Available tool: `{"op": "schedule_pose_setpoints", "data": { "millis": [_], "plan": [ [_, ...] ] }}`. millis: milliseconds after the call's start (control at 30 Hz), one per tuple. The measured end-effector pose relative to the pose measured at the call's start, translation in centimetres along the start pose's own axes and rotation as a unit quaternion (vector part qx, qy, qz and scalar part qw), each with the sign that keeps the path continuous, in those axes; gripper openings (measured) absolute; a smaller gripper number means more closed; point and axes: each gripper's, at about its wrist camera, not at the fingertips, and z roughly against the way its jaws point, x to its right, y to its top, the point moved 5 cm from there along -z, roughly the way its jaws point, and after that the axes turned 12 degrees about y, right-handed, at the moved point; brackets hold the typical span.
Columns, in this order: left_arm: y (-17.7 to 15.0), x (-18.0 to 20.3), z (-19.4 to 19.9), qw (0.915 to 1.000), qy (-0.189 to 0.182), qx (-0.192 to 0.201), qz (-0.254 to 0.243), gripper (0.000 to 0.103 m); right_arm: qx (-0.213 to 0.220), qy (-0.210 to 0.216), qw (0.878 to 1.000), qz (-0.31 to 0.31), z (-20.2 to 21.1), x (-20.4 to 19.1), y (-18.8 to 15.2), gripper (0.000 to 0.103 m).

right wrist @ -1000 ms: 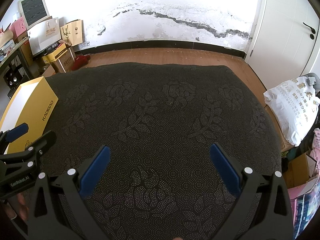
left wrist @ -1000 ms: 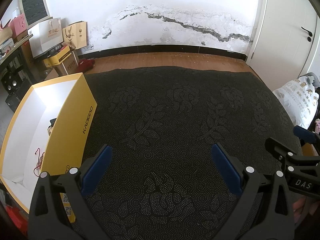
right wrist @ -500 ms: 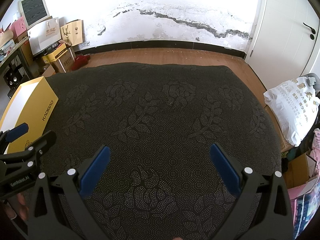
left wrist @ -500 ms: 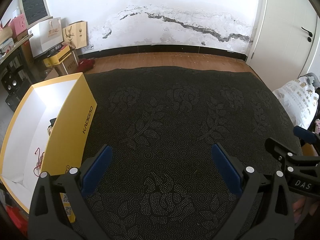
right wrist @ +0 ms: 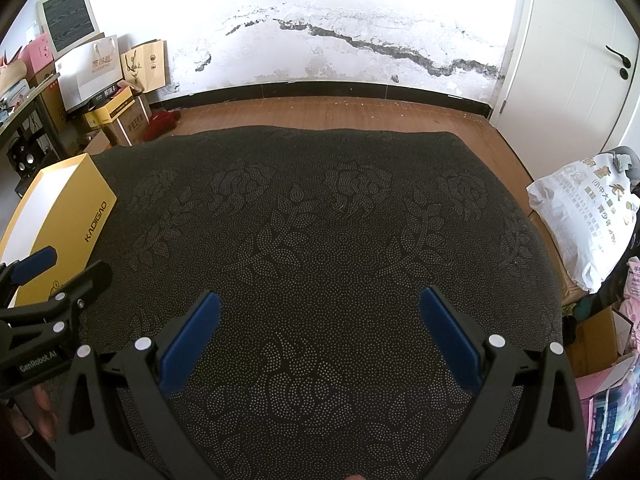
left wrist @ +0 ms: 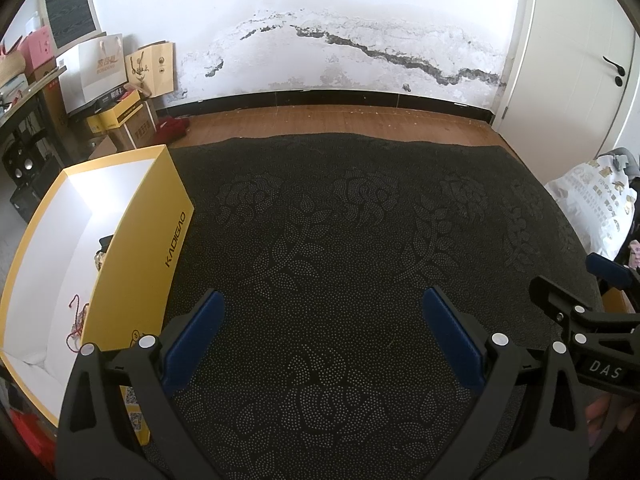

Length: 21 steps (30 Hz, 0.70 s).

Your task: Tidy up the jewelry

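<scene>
KADIGAO on yellow box (left wrist: 175, 236), DAS on right tool (left wrist: 592, 344)

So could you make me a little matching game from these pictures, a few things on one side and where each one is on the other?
Things:
1. yellow box
2. red string
3. white printed bag
4. left tongs

Places:
A. on the floor to the right of the dark cloth
B. inside the box, on its white lining
C. open and empty above the cloth
D. at the left edge of the cloth

Pairs: 1-D, 2-B, 3-A, 4-C
</scene>
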Motion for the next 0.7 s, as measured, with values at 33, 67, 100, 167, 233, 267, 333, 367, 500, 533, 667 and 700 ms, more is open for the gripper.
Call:
{"op": "schedule_pose_setpoints", "data": {
  "millis": [33,67,100,167,233,267,333,367,500,533,667,700],
  "plan": [
    [0.03,0.00,-0.01,1.0000,0.000,0.000,0.000,0.097,0.000,0.000,1.000,0.000,0.00,0.01,0.01,0.096],
    [0.03,-0.03,-0.02,1.0000,0.000,-0.001,0.001,0.097,0.000,0.000,1.000,-0.001,0.01,0.03,0.00,0.096],
    [0.04,-0.06,-0.05,1.0000,0.000,-0.002,0.001,0.097,0.000,0.001,1.000,-0.001,0.00,0.01,0.00,0.096],
    [0.06,-0.07,-0.08,1.0000,0.000,-0.004,0.003,0.097,0.001,0.000,1.000,-0.001,0.04,0.08,0.10,0.096],
    [0.05,-0.05,-0.17,1.0000,0.000,-0.008,0.003,0.097,0.001,0.001,1.000,0.000,0.05,0.04,0.18,0.096],
    [0.08,-0.04,-0.23,1.0000,0.000,-0.009,0.003,0.097,0.002,0.000,1.000,0.001,0.07,0.06,0.17,0.096],
    [0.04,-0.04,-0.33,0.9999,0.000,-0.012,0.003,0.097,0.001,0.001,1.000,0.000,0.08,0.00,0.24,0.096],
    [0.03,-0.06,-0.34,0.9999,0.000,-0.012,0.003,0.097,0.001,0.002,1.000,0.000,0.13,0.00,0.26,0.096],
    [-0.06,-0.04,-0.41,0.9999,-0.003,-0.016,0.004,0.097,0.002,0.001,1.000,0.001,0.24,0.04,0.43,0.096],
    [-0.07,-0.05,-0.45,0.9998,-0.006,-0.018,0.006,0.097,0.002,0.001,1.000,0.000,0.29,0.05,0.43,0.096],
    [-0.09,-0.22,-0.68,0.9998,-0.002,-0.021,0.008,0.097,0.003,0.001,1.000,0.000,0.35,-0.04,0.34,0.096],
    [-0.09,-0.21,-0.65,0.9998,0.000,-0.019,0.006,0.097,0.003,0.001,1.000,0.000,0.36,-0.04,0.38,0.096]
  ]
}}
